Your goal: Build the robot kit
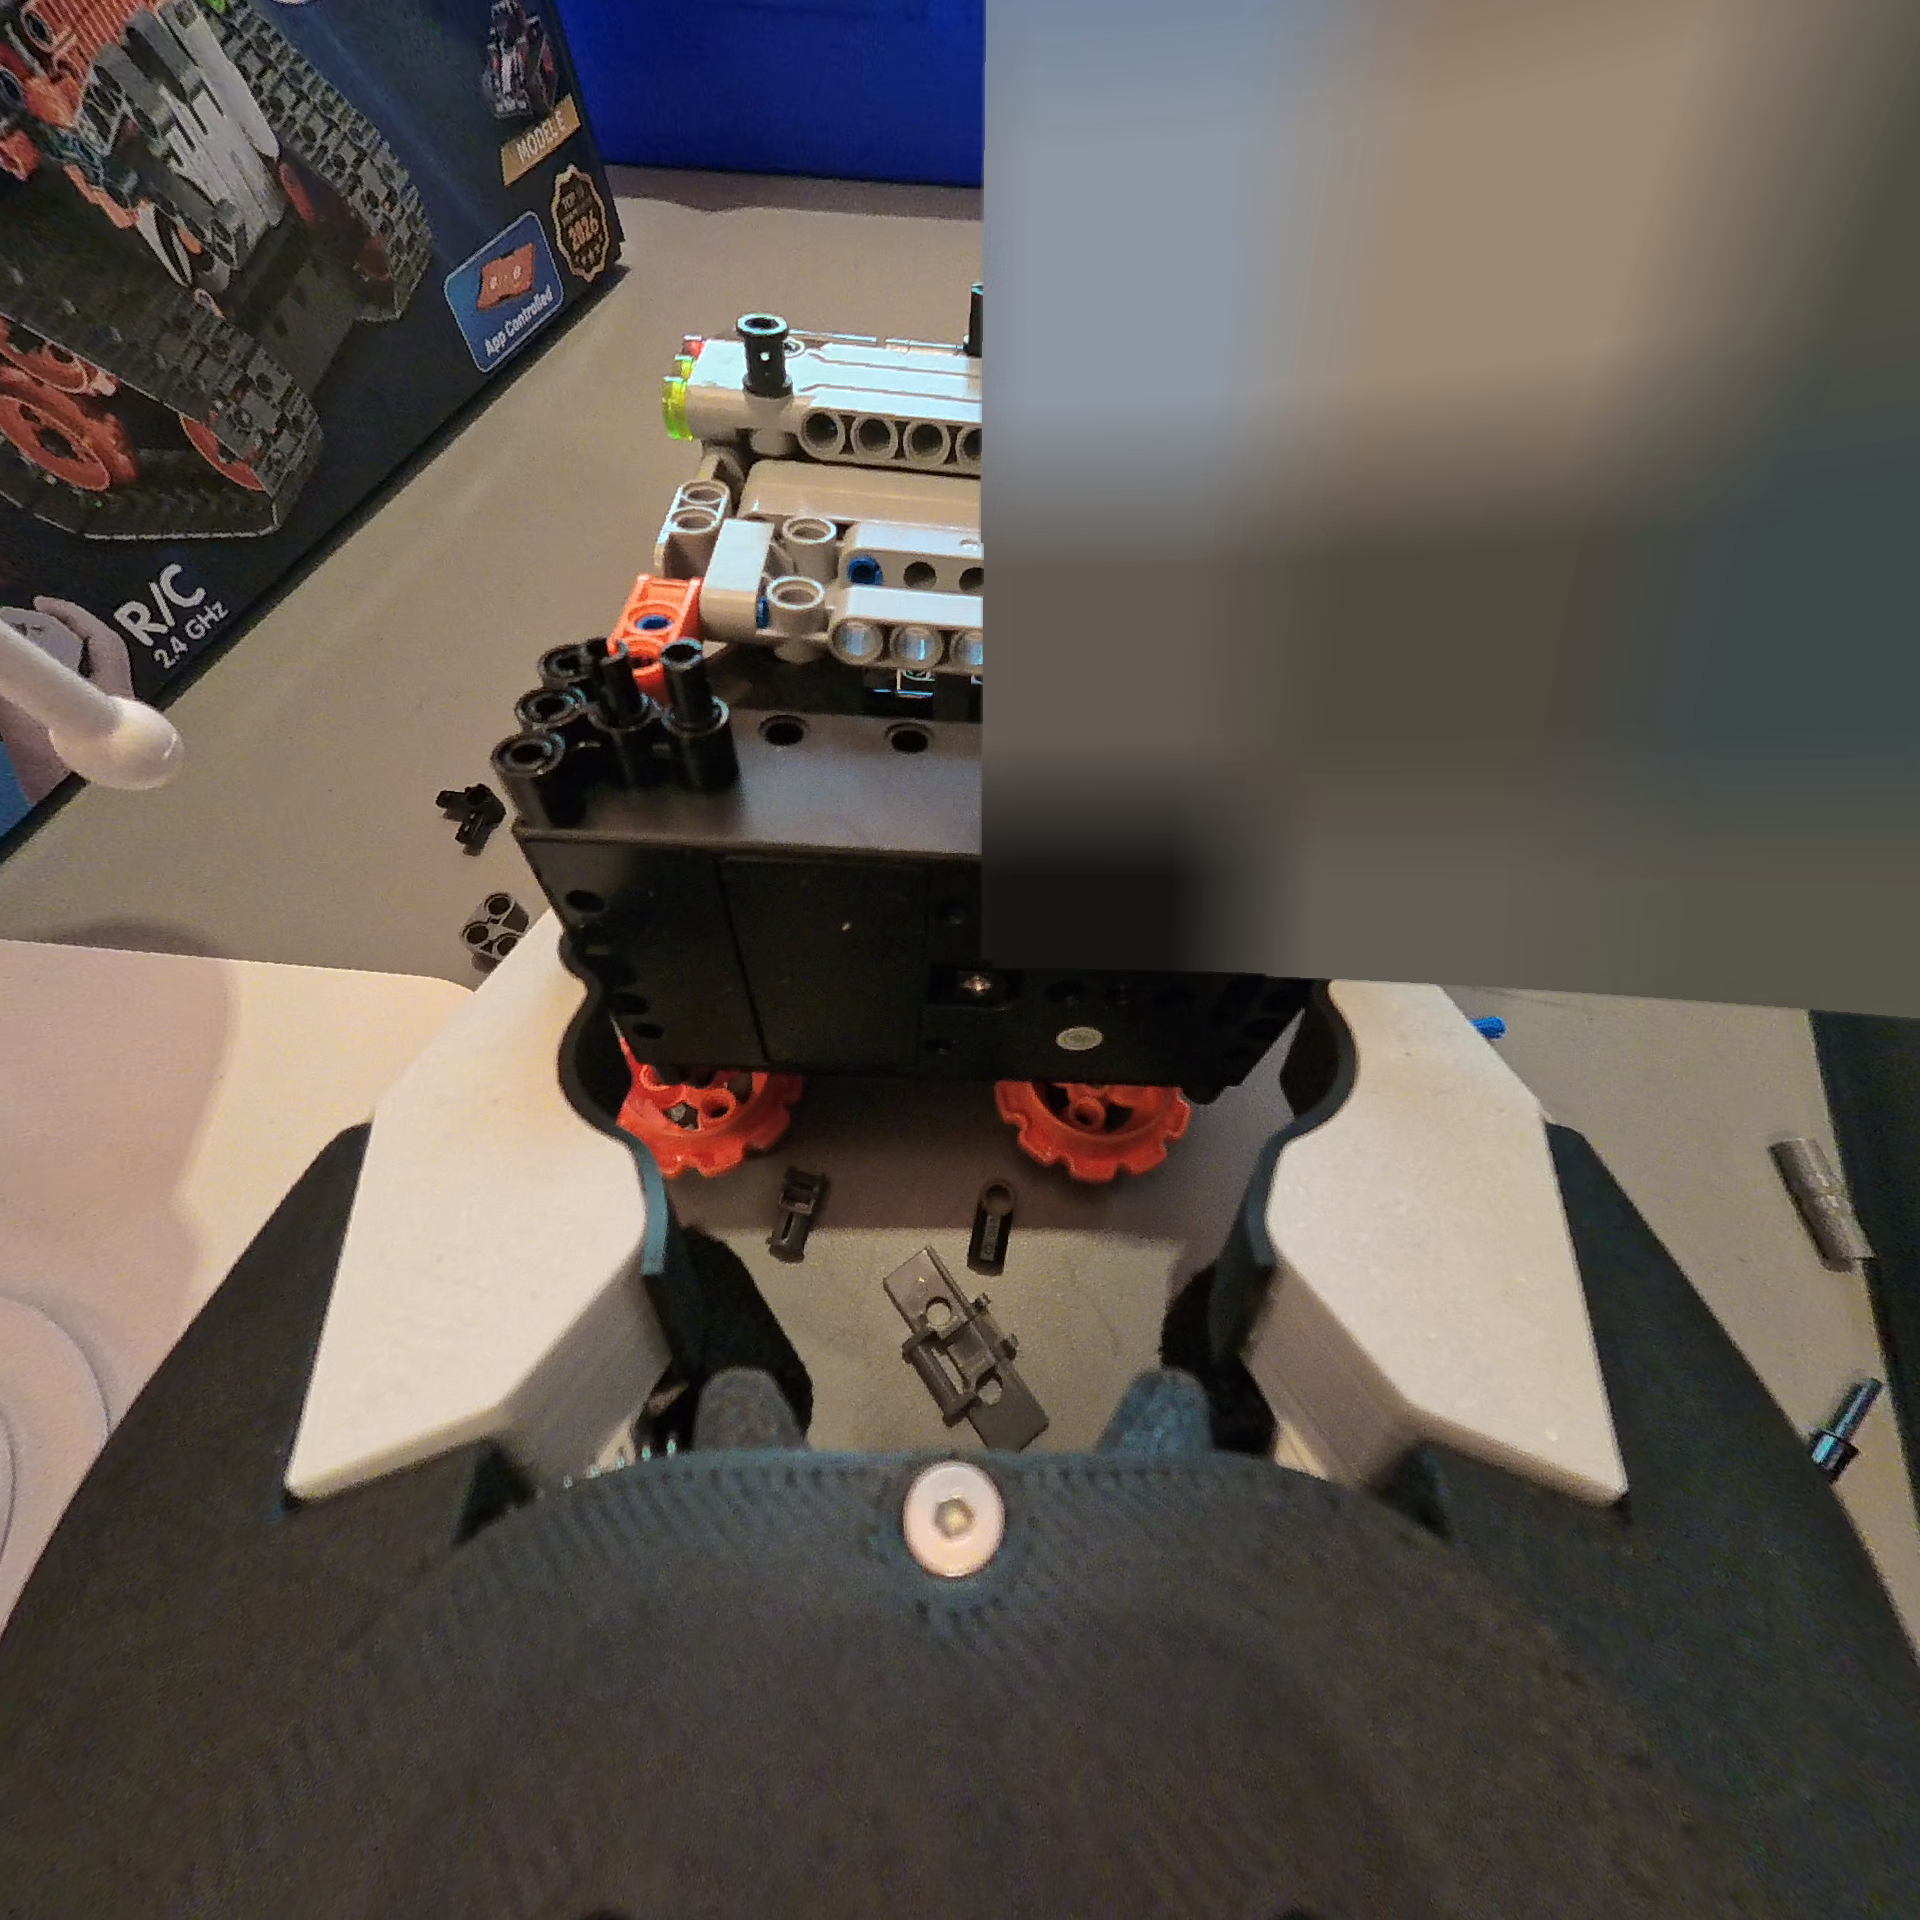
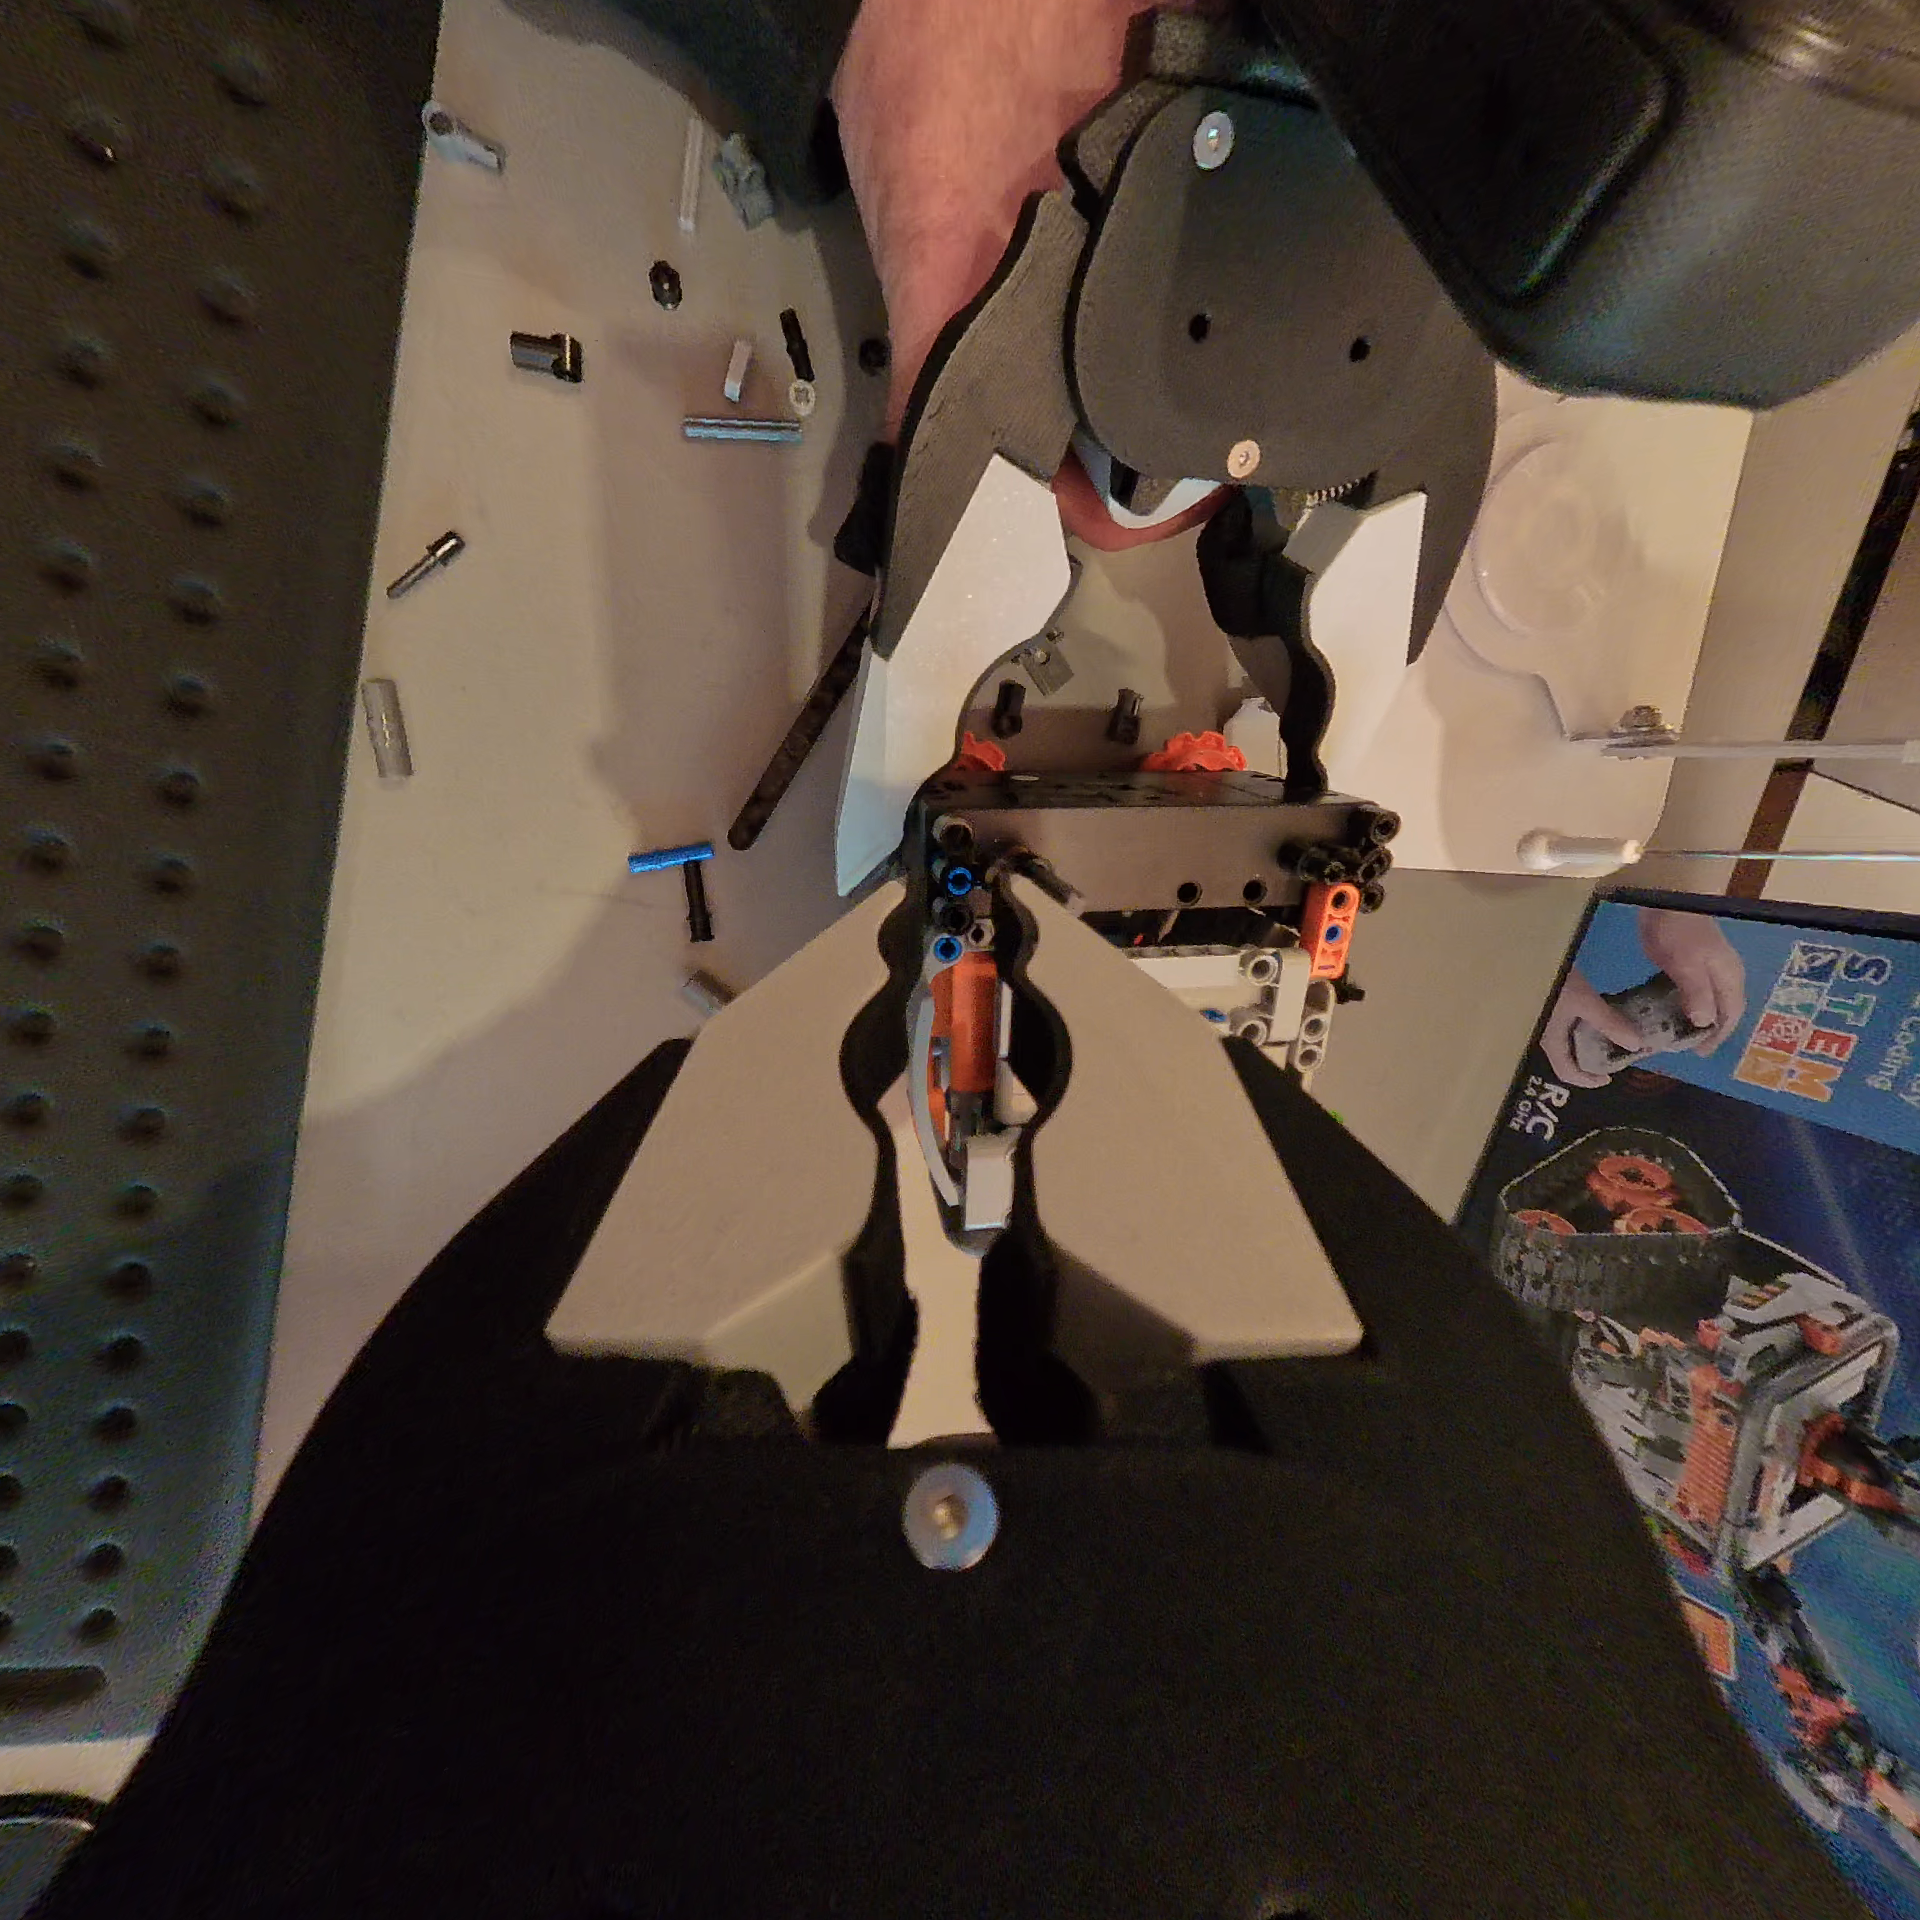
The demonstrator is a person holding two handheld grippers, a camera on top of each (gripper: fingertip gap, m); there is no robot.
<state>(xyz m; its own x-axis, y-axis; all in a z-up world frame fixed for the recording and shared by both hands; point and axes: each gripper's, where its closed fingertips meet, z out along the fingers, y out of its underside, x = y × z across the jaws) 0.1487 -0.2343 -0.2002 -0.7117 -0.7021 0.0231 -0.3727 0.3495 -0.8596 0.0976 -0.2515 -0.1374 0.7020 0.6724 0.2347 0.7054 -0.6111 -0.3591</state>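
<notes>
A toy brick vehicle stands on the table, with a black box body (image 1: 810,914), grey beams on top and orange cog wheels (image 1: 707,1122) underneath. My left gripper (image 1: 940,1023) is spread wide and clamps the black body between its white fingertips. It also shows in the right wrist view (image 2: 1101,800), held by a hand, gripping the body (image 2: 1143,842) from the far side. My right gripper (image 2: 961,904) is nearly shut around the model's orange and grey side assembly (image 2: 966,1029), its tips at a column of black and blue pins.
The printed toy box lies beside the model (image 1: 208,312) (image 2: 1714,1247). Several loose pins, axles and a black track link (image 1: 966,1351) lie on the table, with a blue axle (image 2: 670,857). A dark studded mat (image 2: 125,831) lies at the left.
</notes>
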